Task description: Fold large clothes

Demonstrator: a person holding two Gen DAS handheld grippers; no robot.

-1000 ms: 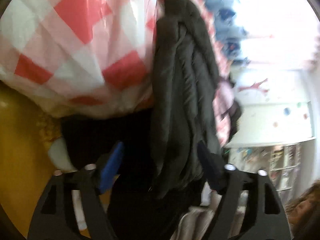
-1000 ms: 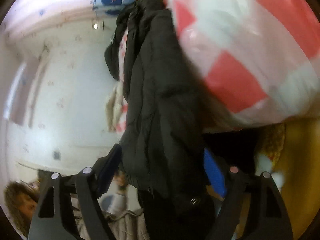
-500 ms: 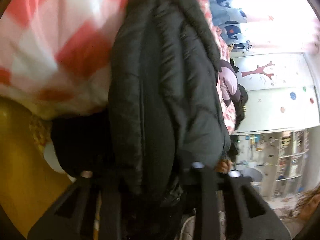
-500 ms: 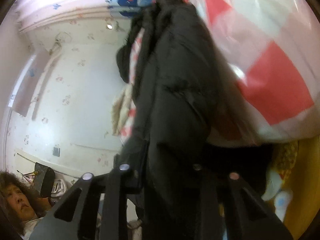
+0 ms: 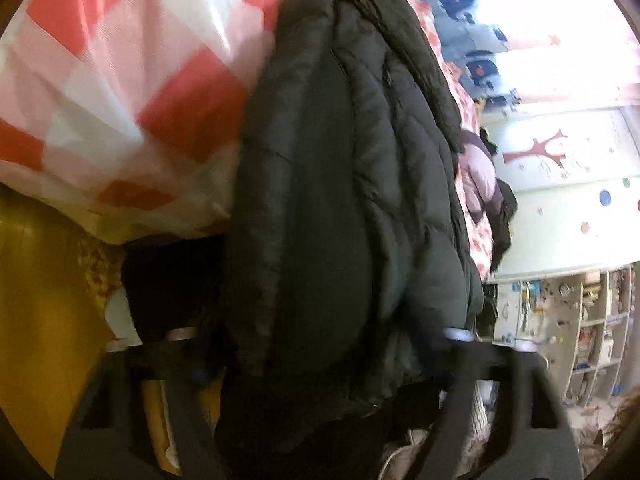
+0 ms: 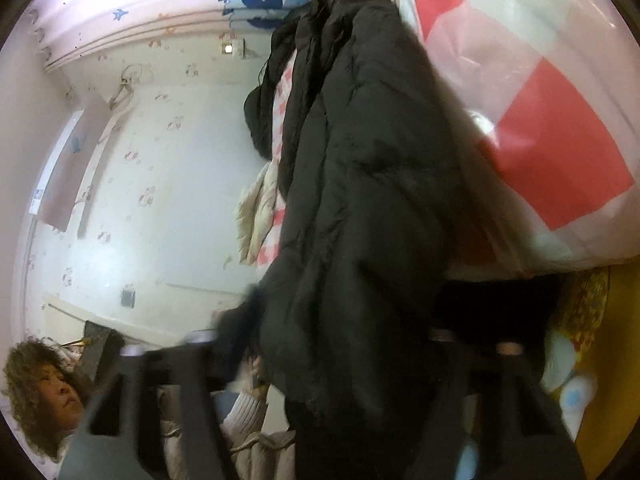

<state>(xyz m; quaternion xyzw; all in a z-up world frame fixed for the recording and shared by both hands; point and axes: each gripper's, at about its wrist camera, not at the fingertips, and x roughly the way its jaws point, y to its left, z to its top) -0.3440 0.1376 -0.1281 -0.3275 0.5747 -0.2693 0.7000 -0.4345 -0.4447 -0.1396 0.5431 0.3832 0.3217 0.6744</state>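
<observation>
A dark puffy jacket [image 5: 340, 200] lies bunched lengthwise on a bed with a red, pink and white checked cover [image 5: 120, 92]. In the left wrist view the left gripper [image 5: 320, 360] stands wide open around the jacket's near end, its fingertips hidden by the fabric. In the right wrist view the same jacket [image 6: 368, 200] fills the middle, and the right gripper [image 6: 320, 356] is also wide open around its near end. The checked cover [image 6: 540, 120] lies to the right of it.
More clothes lie further along the bed: a pinkish jacket [image 5: 478, 176] and a cream one [image 6: 256, 216]. A person's head [image 6: 44, 388] is at lower left. Shelves [image 5: 580, 340] stand at right. A yellow surface [image 5: 36, 320] is below the bed edge.
Both grippers closed on the jacket's near end half a second ago and have now opened wide again. The jacket has been pushed further onto the bed.
</observation>
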